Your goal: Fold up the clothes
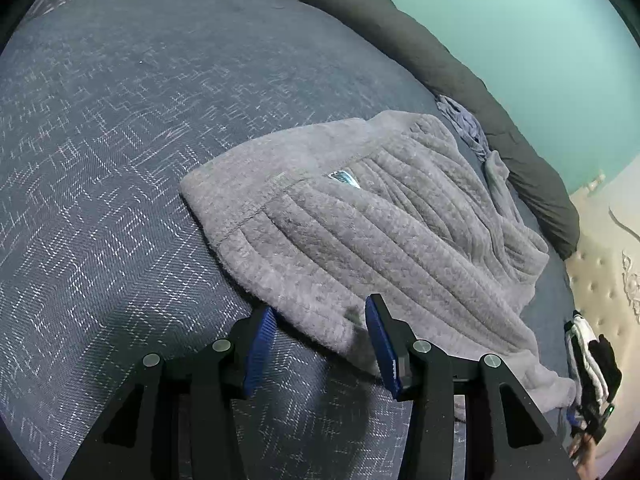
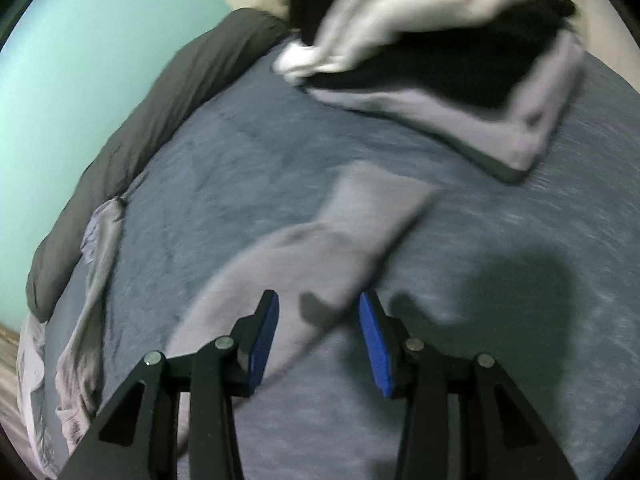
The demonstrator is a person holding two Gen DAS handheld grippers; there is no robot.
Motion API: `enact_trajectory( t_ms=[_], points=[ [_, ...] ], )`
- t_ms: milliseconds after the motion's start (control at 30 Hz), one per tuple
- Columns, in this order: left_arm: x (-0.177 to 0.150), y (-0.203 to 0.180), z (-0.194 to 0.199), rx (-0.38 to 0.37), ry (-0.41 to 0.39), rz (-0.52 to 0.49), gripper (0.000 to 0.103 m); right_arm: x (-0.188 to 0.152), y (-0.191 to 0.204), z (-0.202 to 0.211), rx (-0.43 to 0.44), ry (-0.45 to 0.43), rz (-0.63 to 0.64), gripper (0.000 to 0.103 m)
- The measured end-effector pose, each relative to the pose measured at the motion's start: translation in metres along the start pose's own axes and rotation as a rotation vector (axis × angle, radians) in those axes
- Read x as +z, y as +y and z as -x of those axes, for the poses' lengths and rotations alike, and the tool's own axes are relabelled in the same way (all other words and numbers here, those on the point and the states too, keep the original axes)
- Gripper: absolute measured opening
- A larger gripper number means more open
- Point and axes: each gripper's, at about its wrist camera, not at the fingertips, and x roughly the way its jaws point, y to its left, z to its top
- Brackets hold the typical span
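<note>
Bedding: a dark blue woven bedspread (image 1: 120,160) with a pale broken-line pattern, the ground for every item listed. No basket, box or other container shows in either view; all clothes lie loose on it.

Grey ribbed fleece garment (image 1: 360,232), folded once, with a small label near its seam, lies on the bedspread's right half. One grey fleece sleeve (image 2: 348,224) stretches away across the bedspread, blurred in the right wrist view.

Left gripper (image 1: 320,316): black frame, blue pads, jaws spread, hovering over the garment's near edge; nothing pinched.

Right gripper (image 2: 320,308): same make, jaws spread above the sleeve, nothing between them.

Stack of folded clothes in black, white and pale lilac (image 2: 440,60), lying on the bedspread's far part beyond the sleeve; blurred.

Long dark grey bolster (image 1: 440,52) along the bedspread's edge, against the turquoise wall (image 1: 520,20).

Small crumpled lilac cloth (image 1: 468,128), between the bolster and the fleece garment.
</note>
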Motion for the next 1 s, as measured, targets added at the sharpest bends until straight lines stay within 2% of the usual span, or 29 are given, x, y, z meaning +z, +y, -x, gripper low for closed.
enact_trajectory(
  t_ms=[100, 233, 300, 367, 400, 433, 467, 567, 733, 1000],
  points=[
    [-0.001, -0.001, -0.001, 0.002, -0.006, 0.0, 0.049, -0.004, -0.02, 0.0, -0.015, 0.006, -0.037, 0.047],
    [0.0, -0.001, -0.001, -0.01, -0.013, 0.009, 0.048, -0.006, -0.019, -0.014, 0.058, 0.021, -0.046, 0.047],
    [0.001, 0.0, -0.001, -0.018, -0.017, 0.024, 0.039, -0.007, -0.011, -0.024, 0.067, 0.034, -0.01, 0.047],
    [0.003, 0.002, -0.001, -0.027, -0.018, 0.047, 0.019, -0.007, -0.004, -0.03, 0.059, 0.029, -0.004, 0.047],
    [0.004, 0.002, 0.001, -0.028, -0.024, 0.047, 0.014, -0.007, -0.001, -0.032, 0.054, 0.023, -0.003, 0.043],
    [0.004, 0.002, 0.002, -0.029, -0.031, 0.047, 0.008, -0.006, 0.003, -0.034, 0.062, 0.023, 0.002, 0.031],
    [0.005, 0.002, 0.004, -0.03, -0.038, 0.046, 0.007, -0.004, 0.006, -0.035, 0.07, 0.023, 0.008, 0.015],
    [0.008, -0.002, 0.014, -0.045, -0.066, 0.036, 0.005, -0.002, 0.018, -0.036, 0.055, 0.031, 0.046, 0.005],
    [0.014, -0.005, 0.044, -0.074, -0.111, 0.014, 0.005, 0.019, 0.031, -0.017, 0.066, 0.033, 0.081, 0.003],
    [0.021, -0.021, 0.096, -0.085, -0.14, -0.046, 0.003, 0.055, 0.047, 0.06, 0.088, 0.016, 0.16, 0.003]
  ],
)
